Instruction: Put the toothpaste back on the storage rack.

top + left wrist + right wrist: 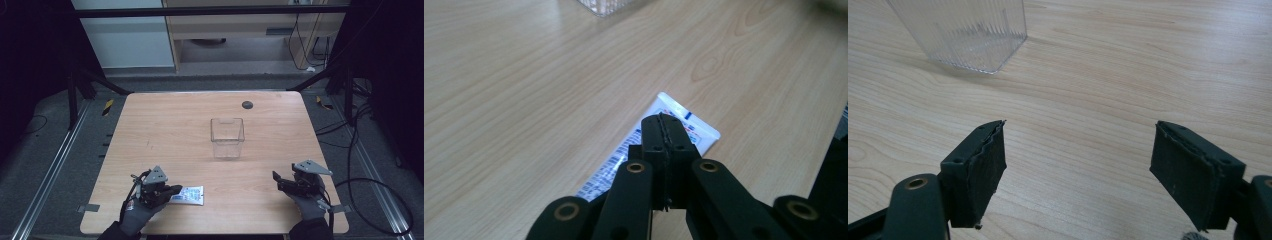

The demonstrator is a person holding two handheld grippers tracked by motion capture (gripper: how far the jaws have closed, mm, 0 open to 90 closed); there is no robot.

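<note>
A single flat white sachet (189,195) with blue print, a barcode and a touch of red lies flat on the wooden table (165,135) near its near-left edge. The left gripper (172,191) sits over the sachet's left end with its jaws pressed fully together; whether they pinch the packet's edge cannot be told. The right gripper (278,181) rests at the near right, jaws spread wide with nothing between them. One clear ribbed plastic container (227,137) stands upright mid-table, farther off. One small dark round disc (247,104) lies near the far edge.
</note>
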